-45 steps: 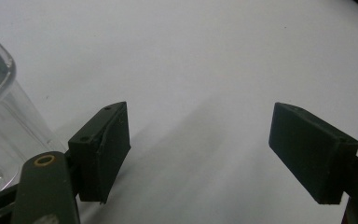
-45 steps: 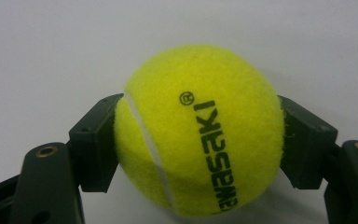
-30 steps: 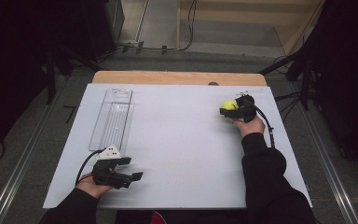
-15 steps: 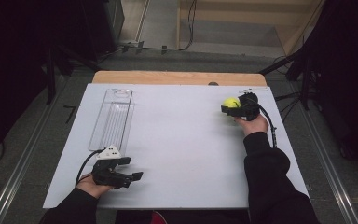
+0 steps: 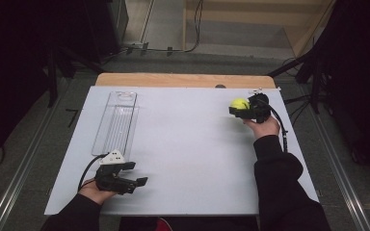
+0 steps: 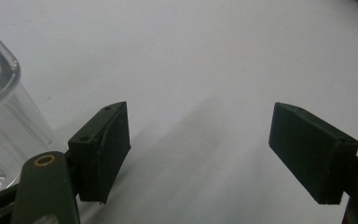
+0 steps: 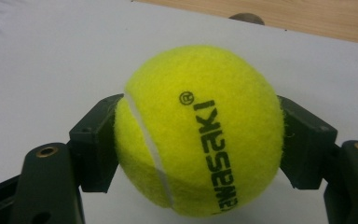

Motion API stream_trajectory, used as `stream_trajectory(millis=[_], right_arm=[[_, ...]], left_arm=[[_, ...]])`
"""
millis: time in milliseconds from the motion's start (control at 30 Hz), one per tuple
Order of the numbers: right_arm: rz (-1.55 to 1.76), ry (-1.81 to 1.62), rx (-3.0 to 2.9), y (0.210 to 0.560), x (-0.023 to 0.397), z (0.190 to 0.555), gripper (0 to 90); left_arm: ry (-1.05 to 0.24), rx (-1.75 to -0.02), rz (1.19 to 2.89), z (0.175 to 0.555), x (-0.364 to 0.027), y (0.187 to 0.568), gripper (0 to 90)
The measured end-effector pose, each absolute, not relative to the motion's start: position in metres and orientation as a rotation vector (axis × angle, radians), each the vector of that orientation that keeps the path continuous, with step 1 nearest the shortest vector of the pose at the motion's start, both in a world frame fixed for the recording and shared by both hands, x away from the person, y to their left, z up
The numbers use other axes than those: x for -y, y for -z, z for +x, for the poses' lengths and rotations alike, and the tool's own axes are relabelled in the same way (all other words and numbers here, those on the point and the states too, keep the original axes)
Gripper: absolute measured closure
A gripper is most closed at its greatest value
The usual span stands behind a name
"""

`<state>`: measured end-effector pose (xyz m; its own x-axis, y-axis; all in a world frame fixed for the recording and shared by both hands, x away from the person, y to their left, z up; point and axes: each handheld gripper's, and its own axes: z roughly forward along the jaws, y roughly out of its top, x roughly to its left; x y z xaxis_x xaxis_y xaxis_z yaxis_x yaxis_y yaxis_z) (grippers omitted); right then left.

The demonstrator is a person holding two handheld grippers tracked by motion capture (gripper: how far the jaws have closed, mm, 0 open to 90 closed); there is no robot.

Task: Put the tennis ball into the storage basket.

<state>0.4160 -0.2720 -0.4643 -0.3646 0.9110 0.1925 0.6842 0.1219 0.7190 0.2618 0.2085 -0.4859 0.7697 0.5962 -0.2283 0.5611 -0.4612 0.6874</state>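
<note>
I count one fuzzy yellow tennis ball [image 5: 239,103], round with a white seam and black lettering, and one clear, long plastic tray [image 5: 116,122] at the far left of the white worktop [image 5: 192,154]. My right gripper [image 5: 237,110] pinches the ball at the far right, a black jaw pressed on either side. My left gripper [image 5: 137,174] rests near left, just beside the tray's near end, jaws spread wide on nothing.

A recording lab or studio is suggested: a white-topped table [image 5: 192,159] is ringed by black curtains [image 5: 24,57], floor rails [image 5: 9,197] and trailing cables [image 5: 173,48].
</note>
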Motion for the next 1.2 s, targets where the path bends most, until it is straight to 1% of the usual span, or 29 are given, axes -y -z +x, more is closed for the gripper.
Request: stream_trajectory(millis=[367,1200], right_arm=[[1.527,-1.101,-2.131,0.459,0.268,0.413,23.8],[1.427,-1.131,-2.238,0.454,0.237,0.407,23.8]], left_arm=[[-0.057,-0.857,2.168,0.262,-0.208,0.486,21.2],[-0.058,-0.855,2.168,0.262,-0.209,0.485,21.2]])
